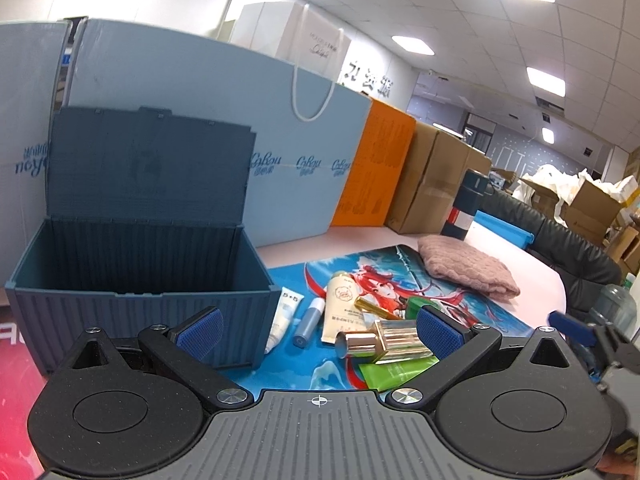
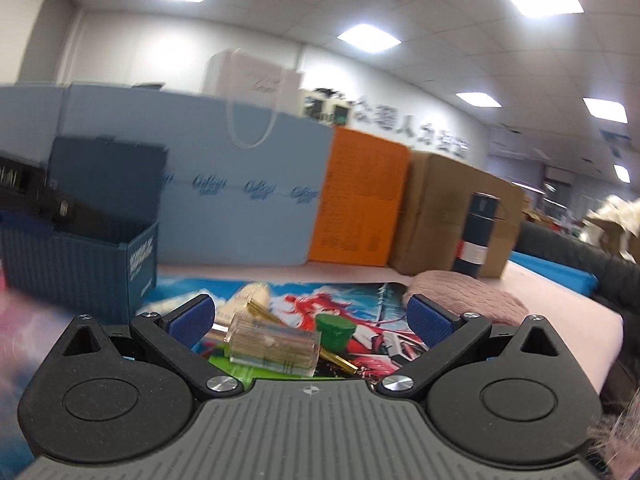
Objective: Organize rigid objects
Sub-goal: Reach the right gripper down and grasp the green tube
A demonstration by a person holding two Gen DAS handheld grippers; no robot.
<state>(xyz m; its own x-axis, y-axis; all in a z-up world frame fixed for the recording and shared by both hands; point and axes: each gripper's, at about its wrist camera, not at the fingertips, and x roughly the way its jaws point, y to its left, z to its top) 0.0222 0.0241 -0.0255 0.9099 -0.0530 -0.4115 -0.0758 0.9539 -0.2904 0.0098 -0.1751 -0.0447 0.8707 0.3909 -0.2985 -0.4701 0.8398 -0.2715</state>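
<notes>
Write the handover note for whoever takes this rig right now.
Left tool: open, empty, hovering over the toiletries.
Right tool: open, empty, nearest the clear perfume bottle.
Storage box: on the left, lid up, nothing visible inside.
On the printed mat: white tube, blue stick, cream tube, gold tube, perfume bottle, green tube.
Done: nothing boxed, as far as shown.
Left: move every item into the box.

Both wrist views low, forward, near; share mat [image 1: 304,368] [image 2: 372,312].
</notes>
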